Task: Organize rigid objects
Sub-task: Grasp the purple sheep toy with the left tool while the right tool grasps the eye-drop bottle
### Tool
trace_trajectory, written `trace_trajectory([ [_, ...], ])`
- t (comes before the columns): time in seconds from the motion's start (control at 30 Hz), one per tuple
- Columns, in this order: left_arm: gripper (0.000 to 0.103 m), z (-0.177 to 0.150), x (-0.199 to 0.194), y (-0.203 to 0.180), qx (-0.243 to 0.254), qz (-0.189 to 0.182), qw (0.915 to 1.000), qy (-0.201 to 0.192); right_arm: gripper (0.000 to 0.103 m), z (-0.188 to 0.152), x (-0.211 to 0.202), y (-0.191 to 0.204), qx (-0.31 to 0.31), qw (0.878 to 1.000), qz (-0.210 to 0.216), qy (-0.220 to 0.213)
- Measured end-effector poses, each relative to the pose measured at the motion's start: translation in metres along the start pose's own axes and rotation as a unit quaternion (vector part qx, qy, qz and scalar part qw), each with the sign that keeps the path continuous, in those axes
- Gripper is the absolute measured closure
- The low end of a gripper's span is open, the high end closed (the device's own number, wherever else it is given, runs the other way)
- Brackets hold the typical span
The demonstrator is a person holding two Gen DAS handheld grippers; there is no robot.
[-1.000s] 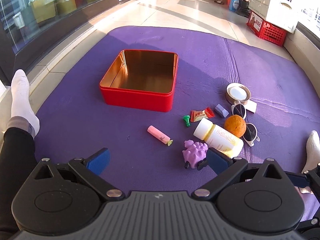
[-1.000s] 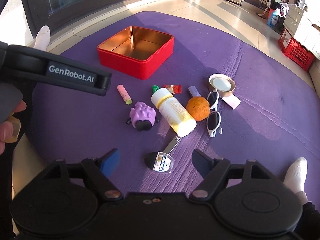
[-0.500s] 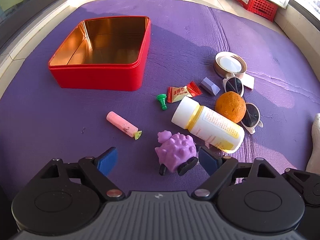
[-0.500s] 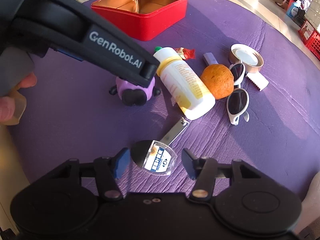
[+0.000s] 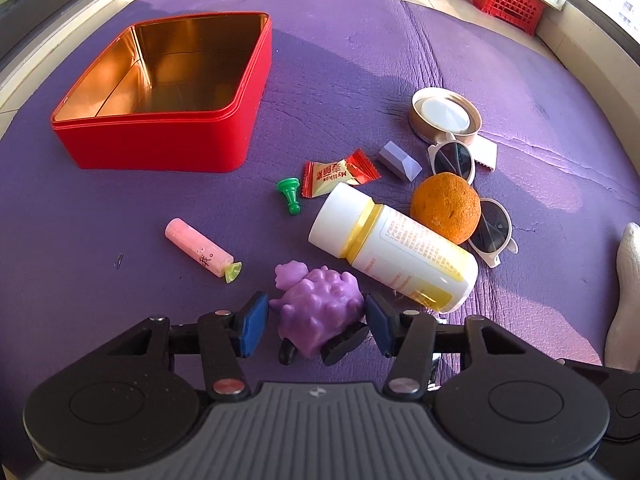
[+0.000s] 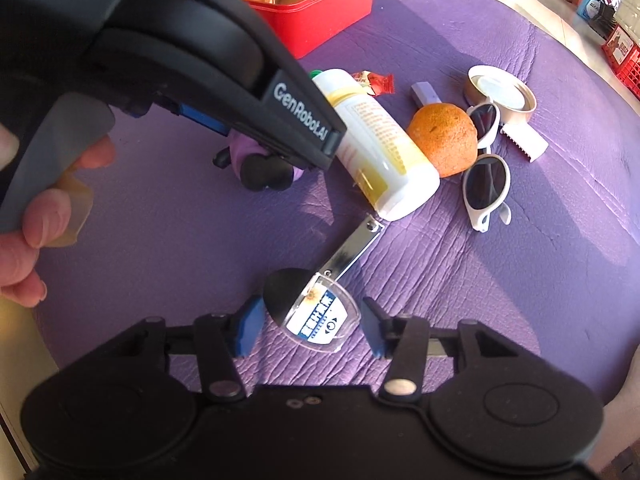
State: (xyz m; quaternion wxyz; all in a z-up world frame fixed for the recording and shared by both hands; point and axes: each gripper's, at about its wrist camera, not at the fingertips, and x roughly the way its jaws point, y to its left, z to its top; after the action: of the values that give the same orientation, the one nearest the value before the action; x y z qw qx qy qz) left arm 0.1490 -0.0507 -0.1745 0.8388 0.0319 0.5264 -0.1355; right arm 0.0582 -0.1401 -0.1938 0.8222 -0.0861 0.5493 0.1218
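Straddling the purple toy (image 5: 320, 312), your left claw (image 5: 316, 322) has its blue pads spread wide, one on each side of the toy, with a small gap at each pad. Your right claw (image 6: 310, 326) is spread too, with the nail clipper (image 6: 320, 300) lying between its pads and touching neither.

From the left claw, the white bottle (image 5: 394, 248) lies on its side at 1 o'clock, just beside the toy. The orange (image 5: 445, 208) touches the bottle further out, with the sunglasses (image 5: 472, 196) behind it. The pink tube (image 5: 200, 250) is at 10 o'clock. The green peg (image 5: 290, 194) and the candy (image 5: 340, 173) are at 12 o'clock. The grey block (image 5: 400, 165) and the round lid (image 5: 445, 117) are further out at 1 o'clock. The red tin (image 5: 160, 148) sits open at 11 o'clock, well apart from the rest. All of it rests on the purple mat (image 5: 360, 60).
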Motion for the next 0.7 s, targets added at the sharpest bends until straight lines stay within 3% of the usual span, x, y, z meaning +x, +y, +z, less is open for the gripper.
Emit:
trace_trajectory([
  [0.17,0.051,-0.001,-0.006,0.006,-0.005,0.005,1.0000,0.001,0.055,0.002,-0.010,-0.003,-0.001,1.000,-0.007,-0.004],
  [0.2,0.051,0.000,-0.008,0.008,-0.008,0.004,1.0000,0.000,0.078,0.005,-0.013,-0.005,0.002,1.000,-0.010,-0.004],
  [0.37,0.051,0.003,-0.021,0.019,-0.018,0.006,0.9998,-0.008,0.094,0.016,-0.023,-0.011,0.008,1.000,-0.009,0.001],
  [0.47,0.051,0.003,-0.028,0.025,-0.020,0.006,0.9997,-0.013,0.094,0.017,-0.023,-0.010,-0.006,1.000,-0.015,-0.002],
  [0.53,0.051,0.003,-0.032,0.027,-0.017,0.008,0.9997,-0.015,0.090,0.016,-0.020,-0.012,-0.004,1.000,-0.001,-0.001],
  [0.6,0.051,0.001,-0.033,0.029,-0.017,0.009,0.9997,-0.014,0.072,0.018,-0.016,-0.014,-0.002,1.000,0.020,-0.008],
  [0.63,0.051,0.001,-0.033,0.029,-0.017,0.010,0.9997,-0.013,0.067,0.018,-0.014,-0.013,-0.002,1.000,0.024,-0.008],
  [0.7,0.051,0.000,-0.032,0.030,-0.014,0.013,0.9998,-0.010,0.049,0.017,-0.011,-0.009,-0.007,1.000,0.019,-0.009],
])
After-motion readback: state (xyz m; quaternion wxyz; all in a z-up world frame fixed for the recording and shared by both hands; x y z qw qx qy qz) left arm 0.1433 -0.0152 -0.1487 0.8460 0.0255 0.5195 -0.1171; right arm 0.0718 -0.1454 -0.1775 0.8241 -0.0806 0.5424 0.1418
